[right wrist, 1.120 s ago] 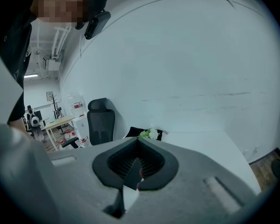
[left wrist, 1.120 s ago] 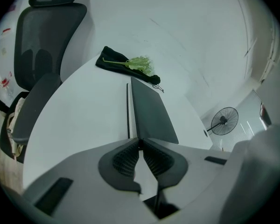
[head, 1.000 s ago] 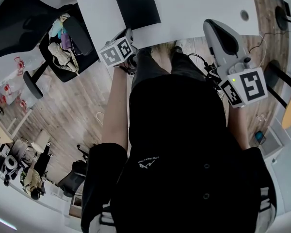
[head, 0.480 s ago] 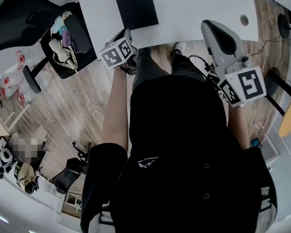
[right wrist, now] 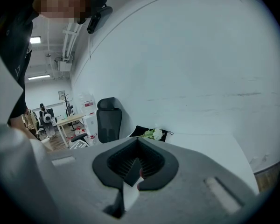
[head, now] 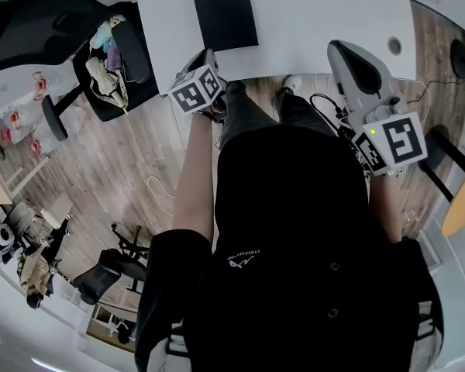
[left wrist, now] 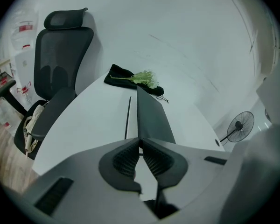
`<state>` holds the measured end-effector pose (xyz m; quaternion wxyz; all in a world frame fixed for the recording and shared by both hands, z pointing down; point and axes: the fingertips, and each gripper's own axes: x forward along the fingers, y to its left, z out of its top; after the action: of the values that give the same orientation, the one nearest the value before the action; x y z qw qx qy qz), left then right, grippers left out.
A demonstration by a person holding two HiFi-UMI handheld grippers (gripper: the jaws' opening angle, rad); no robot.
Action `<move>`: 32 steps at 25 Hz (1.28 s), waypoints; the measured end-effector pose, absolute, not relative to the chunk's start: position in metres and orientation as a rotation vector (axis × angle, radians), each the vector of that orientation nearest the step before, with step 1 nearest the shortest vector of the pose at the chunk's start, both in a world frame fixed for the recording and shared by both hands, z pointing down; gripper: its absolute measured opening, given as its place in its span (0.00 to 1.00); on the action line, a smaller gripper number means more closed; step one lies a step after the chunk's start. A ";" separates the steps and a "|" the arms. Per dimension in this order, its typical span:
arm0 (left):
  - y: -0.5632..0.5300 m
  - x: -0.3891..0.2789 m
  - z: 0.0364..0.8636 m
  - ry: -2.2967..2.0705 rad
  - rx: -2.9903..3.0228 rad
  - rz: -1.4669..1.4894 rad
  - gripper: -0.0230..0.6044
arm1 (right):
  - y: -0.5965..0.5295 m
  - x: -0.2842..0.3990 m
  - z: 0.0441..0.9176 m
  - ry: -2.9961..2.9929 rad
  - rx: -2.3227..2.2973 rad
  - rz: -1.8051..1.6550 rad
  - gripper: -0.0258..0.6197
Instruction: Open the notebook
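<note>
Notebook (head: 224, 13) stays shut; left gripper (left wrist: 140, 142) and right gripper (right wrist: 138, 141) keep jaws closed, empty.

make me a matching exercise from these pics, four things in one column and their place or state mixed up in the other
1 notebook
2 flower
3 office chair
4 left gripper

A jaws shut, empty
B closed, flat on the white table
C lying on a dark cloth
D on the wooden floor beside the table

Pairs: 1-B, 2-C, 3-D, 4-A
</note>
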<state>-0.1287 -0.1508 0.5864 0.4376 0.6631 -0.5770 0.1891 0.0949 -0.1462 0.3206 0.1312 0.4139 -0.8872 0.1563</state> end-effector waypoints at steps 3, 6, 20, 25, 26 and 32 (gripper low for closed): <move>-0.153 -0.127 0.580 -1.471 1.661 0.483 0.08 | -0.148 0.099 0.320 -2.580 1.192 0.449 0.04; -0.152 -0.127 0.575 -1.500 1.668 0.491 0.08 | -0.150 0.103 0.321 -2.585 1.186 0.449 0.04; -0.152 -0.111 0.552 -1.573 1.716 0.515 0.07 | -0.155 0.121 0.325 -2.610 1.160 0.453 0.04; -0.152 -0.106 0.543 -1.602 1.734 0.528 0.07 | -0.157 0.126 0.326 -2.615 1.150 0.458 0.04; -0.152 -0.105 0.542 -1.606 1.738 0.528 0.07 | -0.157 0.128 0.327 -2.615 1.150 0.459 0.04; -0.152 -0.096 0.534 -1.622 1.768 0.549 0.07 | -0.160 0.138 0.327 -2.618 1.162 0.460 0.04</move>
<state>-0.0960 -0.1523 0.5336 0.3337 0.6770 -0.6213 0.2104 0.1384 -0.1597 0.3268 0.1201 0.3977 -0.8959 0.1574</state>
